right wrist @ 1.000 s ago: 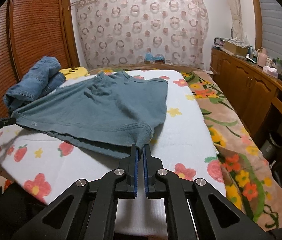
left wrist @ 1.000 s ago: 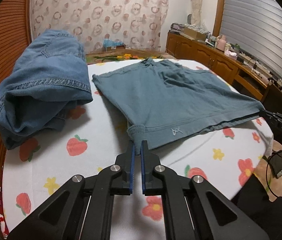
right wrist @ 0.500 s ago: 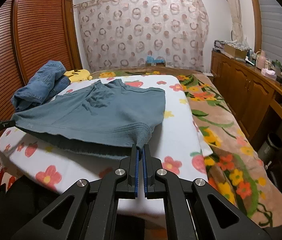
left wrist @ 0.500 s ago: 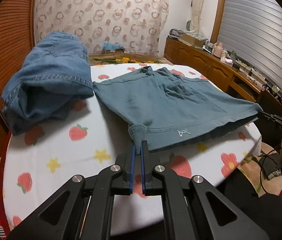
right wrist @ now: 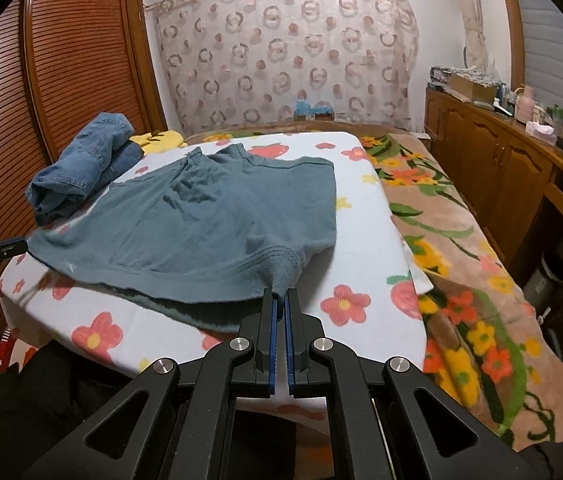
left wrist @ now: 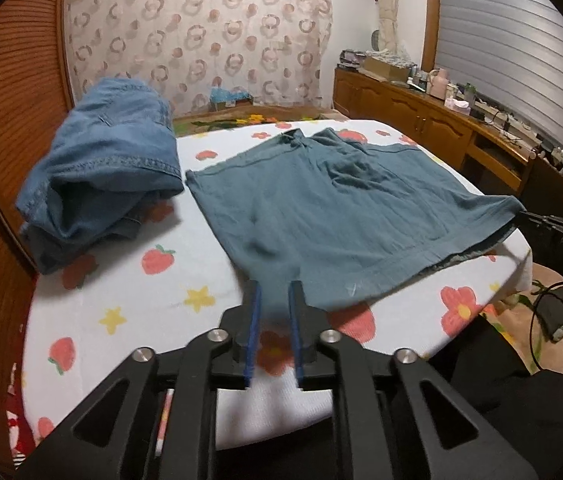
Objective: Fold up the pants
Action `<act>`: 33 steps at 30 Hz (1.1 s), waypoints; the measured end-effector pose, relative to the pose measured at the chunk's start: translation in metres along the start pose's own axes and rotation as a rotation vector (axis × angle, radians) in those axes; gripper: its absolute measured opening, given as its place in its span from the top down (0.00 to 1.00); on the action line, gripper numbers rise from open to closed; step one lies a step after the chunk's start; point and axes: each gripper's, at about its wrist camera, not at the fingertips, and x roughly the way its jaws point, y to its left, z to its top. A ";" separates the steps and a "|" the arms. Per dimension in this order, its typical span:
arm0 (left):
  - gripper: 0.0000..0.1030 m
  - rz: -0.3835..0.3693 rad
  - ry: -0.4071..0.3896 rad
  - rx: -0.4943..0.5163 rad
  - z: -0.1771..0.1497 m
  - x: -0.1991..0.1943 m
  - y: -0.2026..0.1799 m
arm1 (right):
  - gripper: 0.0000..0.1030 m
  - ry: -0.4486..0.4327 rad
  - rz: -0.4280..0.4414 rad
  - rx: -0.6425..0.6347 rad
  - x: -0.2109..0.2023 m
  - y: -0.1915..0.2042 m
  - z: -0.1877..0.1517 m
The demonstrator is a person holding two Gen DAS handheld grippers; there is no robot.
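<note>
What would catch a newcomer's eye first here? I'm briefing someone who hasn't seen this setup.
Probably the teal shorts spread flat across the flower-print cover in the middle. The right gripper pinches their near waistband corner, while the left gripper, whose jaws have just been opening, has a gap around the other corner. A rumpled pile of denim lies beside the shorts, towards the wooden wardrobe.
</note>
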 end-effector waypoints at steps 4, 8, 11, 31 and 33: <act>0.51 0.010 -0.015 -0.002 0.002 -0.001 0.001 | 0.97 -0.010 0.001 0.003 0.001 -0.001 -0.001; 0.25 0.006 -0.022 -0.014 0.004 0.005 0.003 | 0.97 -0.017 0.003 0.010 0.002 0.000 -0.002; 0.21 0.015 -0.019 -0.015 0.007 0.012 0.003 | 0.97 -0.024 0.011 0.011 0.005 0.003 0.000; 0.20 0.005 0.007 -0.038 0.008 0.042 0.016 | 0.97 -0.034 0.131 -0.096 0.039 0.043 0.018; 0.20 0.010 0.015 -0.040 0.007 0.045 0.017 | 0.97 -0.031 0.141 -0.108 0.042 0.043 0.020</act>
